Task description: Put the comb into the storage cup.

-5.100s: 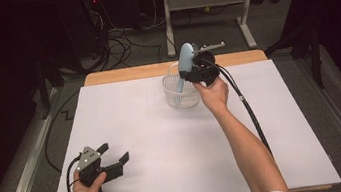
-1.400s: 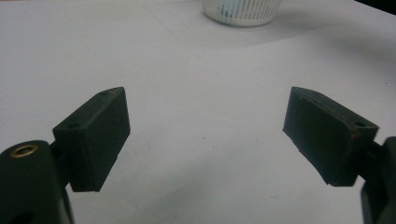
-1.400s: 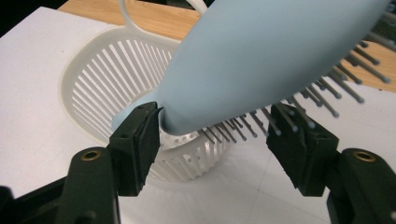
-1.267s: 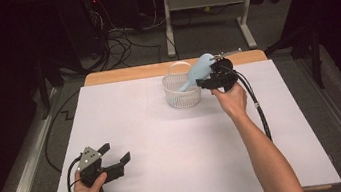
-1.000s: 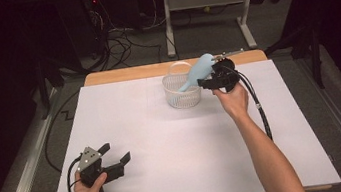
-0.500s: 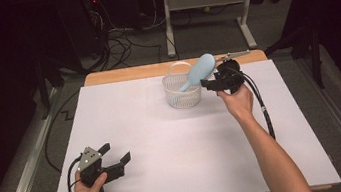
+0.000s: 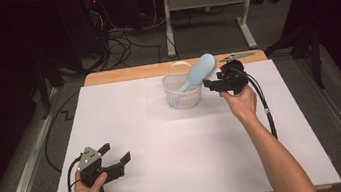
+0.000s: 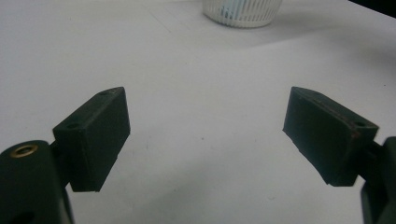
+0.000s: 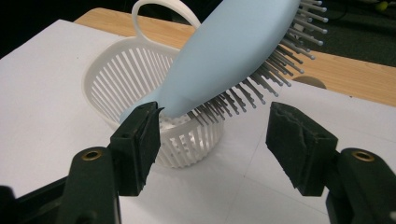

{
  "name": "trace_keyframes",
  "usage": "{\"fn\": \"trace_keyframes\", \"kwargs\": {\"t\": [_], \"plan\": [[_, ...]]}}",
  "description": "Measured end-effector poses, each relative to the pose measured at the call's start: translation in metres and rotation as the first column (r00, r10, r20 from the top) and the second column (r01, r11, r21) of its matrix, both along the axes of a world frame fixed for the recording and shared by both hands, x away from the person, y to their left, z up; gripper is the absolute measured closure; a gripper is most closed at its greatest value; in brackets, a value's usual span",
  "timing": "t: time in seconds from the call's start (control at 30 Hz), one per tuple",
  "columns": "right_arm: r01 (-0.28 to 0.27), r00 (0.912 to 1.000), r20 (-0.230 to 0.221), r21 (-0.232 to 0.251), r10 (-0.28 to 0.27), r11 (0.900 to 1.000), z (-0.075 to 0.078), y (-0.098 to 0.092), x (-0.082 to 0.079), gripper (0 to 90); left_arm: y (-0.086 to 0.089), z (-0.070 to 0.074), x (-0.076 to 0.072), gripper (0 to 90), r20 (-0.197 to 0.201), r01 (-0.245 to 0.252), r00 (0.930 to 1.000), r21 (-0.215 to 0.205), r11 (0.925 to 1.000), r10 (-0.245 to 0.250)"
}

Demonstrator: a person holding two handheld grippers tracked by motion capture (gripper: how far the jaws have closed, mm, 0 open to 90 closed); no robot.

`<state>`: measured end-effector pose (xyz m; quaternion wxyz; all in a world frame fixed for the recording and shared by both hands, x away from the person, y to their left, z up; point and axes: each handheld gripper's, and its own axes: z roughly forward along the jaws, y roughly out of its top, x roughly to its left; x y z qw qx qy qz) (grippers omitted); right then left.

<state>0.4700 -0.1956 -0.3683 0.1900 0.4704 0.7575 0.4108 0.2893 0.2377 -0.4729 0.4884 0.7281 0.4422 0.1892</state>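
A light blue hairbrush (image 7: 199, 72) leans in the white slatted basket (image 7: 179, 100) at the table's far middle. Its handle is down inside and its bristled head sticks out over the rim to the right. In the right gripper view the hairbrush (image 9: 233, 51) rises over the basket (image 9: 116, 79) just beyond the jaws. My right gripper (image 7: 209, 86) sits level beside the basket's right side and is open (image 9: 215, 116); its pads do not press on the brush. My left gripper (image 7: 116, 152) rests near the front left edge, open with nothing in it (image 8: 205, 107).
A white sheet (image 7: 166, 152) covers the table, with a wooden strip (image 7: 120, 75) along its far edge. The basket's base (image 8: 243, 11) shows far ahead in the left gripper view. Cables and a desk frame (image 7: 205, 0) lie on the dark floor beyond.
Five seconds ago the brush stood upright in my right gripper above the basket. Over the last second the right hand has eased slightly right, and the brush stays leaning in the basket. The left hand is still.
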Motion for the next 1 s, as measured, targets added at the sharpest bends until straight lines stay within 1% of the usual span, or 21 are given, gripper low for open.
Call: {"fn": "trace_keyframes", "kwargs": {"t": [0.8, 1.0], "plan": [[-0.023, 0.9995, 0.021, 0.006, 0.023, 1.000, 0.001, -0.005, -0.011, 36.0, 0.001, 0.000, -0.001, 15.5, 0.004, -0.008, 1.0000, -0.002, 1.0000, 0.008], [-0.019, 0.9996, 0.023, 0.013, 0.019, 1.000, -0.001, -0.008, -0.013, 35.9, 0.001, 0.000, -0.001, 15.5, 0.004, -0.009, 1.0000, -0.001, 1.0000, 0.009]]}}
